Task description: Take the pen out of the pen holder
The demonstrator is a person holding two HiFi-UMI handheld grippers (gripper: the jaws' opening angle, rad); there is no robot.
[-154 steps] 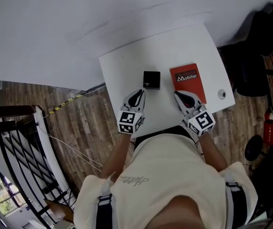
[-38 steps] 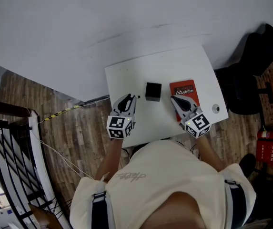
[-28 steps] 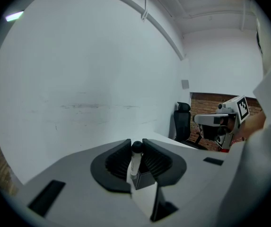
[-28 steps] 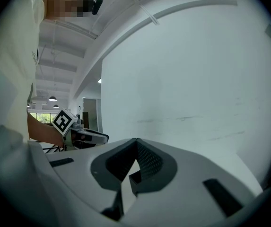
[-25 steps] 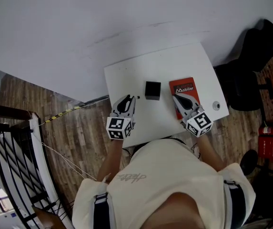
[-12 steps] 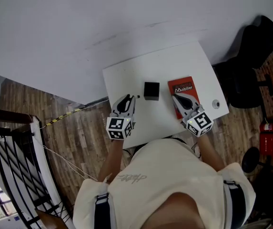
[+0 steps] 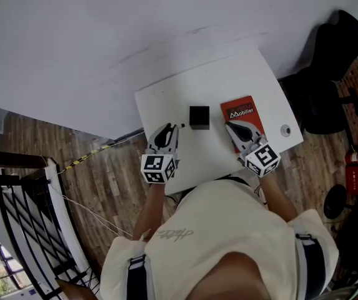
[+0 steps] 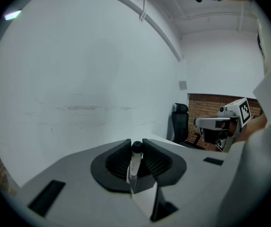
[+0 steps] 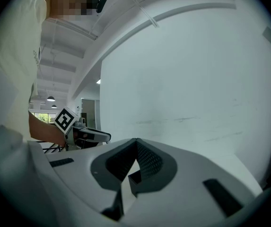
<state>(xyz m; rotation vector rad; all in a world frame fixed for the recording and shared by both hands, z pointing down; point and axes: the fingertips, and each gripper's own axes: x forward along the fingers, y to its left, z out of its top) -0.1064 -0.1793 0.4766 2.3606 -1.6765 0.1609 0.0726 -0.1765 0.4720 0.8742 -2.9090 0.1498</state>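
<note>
A plain white wall (image 7: 104,30) fills the far side, and brown wooden plank flooring (image 7: 104,174) surrounds a white, smooth-topped table (image 7: 166,102) with rounded corners. A black office chair (image 7: 332,55) stands off the table's right end.

On the table a flat red book (image 7: 241,111) with white lettering lies on the right. A small black square pen holder (image 7: 198,116) sits just left of it, apart from it.

The left gripper (image 7: 168,130) is nearer the person than the pen holder and just to its left, not touching it. The right gripper (image 7: 235,129) has its tips over the near part of the book.

In the left gripper view, the left gripper (image 8: 136,148) is clamped on the pen (image 8: 134,164). The pen is out of the holder and stands upright between the two dark, ribbed pads (image 8: 118,161). It has a slim white barrel topped by a rounded black cap that pokes just above the jaw tips.

In the right gripper view, the right gripper (image 9: 136,143) has its ribbed jaws pressed together at the tips, with nothing between them.
</note>
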